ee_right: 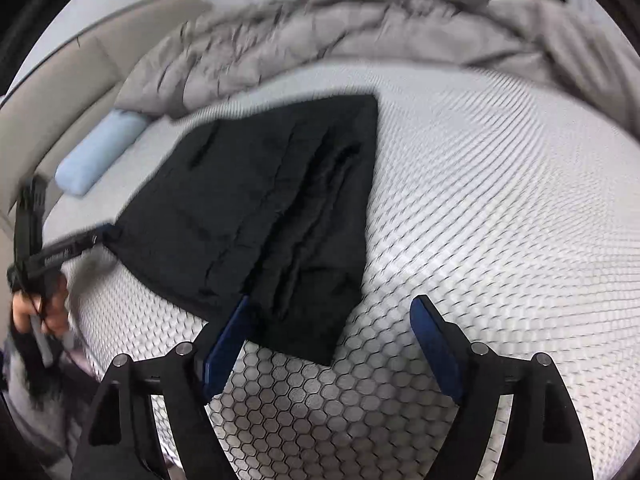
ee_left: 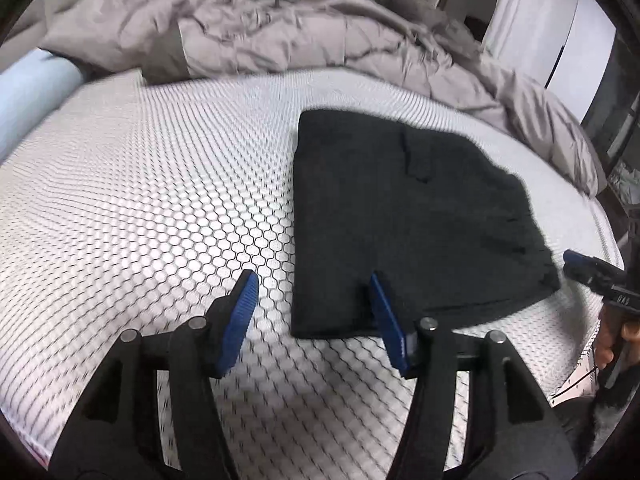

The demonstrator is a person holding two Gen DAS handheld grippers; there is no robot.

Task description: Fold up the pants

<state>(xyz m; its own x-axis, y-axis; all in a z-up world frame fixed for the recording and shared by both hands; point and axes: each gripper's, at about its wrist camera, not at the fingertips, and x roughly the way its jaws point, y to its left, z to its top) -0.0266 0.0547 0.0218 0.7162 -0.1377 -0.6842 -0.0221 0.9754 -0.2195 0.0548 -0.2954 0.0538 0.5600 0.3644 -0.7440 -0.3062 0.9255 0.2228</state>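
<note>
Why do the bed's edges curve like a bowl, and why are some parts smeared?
Both views use a fisheye lens, which bends the honeycomb mattress round at the rim. In the left wrist view the grey duvet is streaked by motion blur, while the black pants stay fairly crisp. In the right wrist view the blur is stronger: the duvet and the blue pillow are smeared.

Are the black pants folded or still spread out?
Folded: the pants lie as a compact rectangle on the mattress, stacked layers showing along one edge.
</note>
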